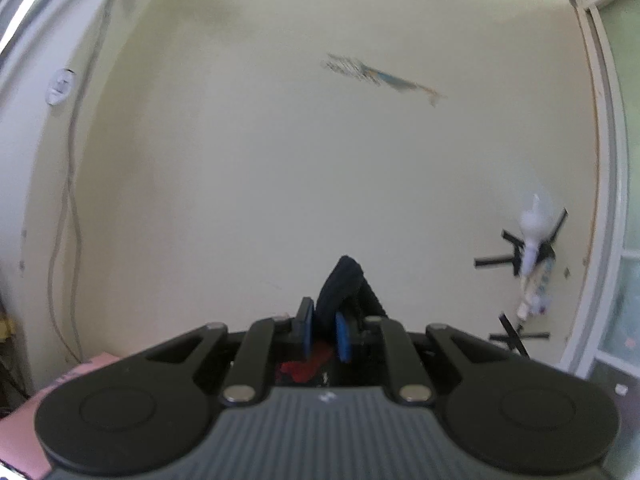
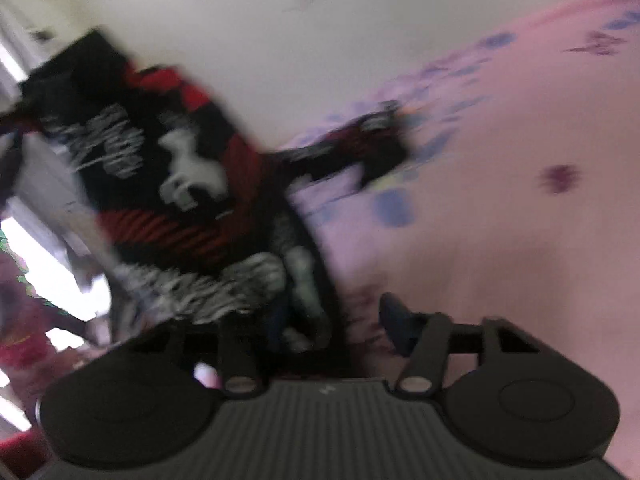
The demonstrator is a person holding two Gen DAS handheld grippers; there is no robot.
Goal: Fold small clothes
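A black garment (image 2: 168, 168) with red stripes and white print hangs blurred across the left half of the right wrist view. Its lower edge drops between the fingers of my right gripper (image 2: 326, 322). Those jaws stand apart; the right fingertip (image 2: 394, 316) is clear of the cloth and the left one is hidden behind it. In the left wrist view my left gripper (image 1: 324, 334) is shut on a fold of dark cloth (image 1: 340, 280) that sticks up between the blue pads (image 1: 306, 332), with red fabric showing below.
A pink flowered sheet (image 2: 500, 200) covers the bed at the right, with another dark and red bit of cloth (image 2: 372, 148) lying on it. Ahead is a cream wall (image 1: 280, 180) with a hanging cable (image 1: 70, 200), a taped white bulb (image 1: 534, 232) and a door frame (image 1: 604, 160).
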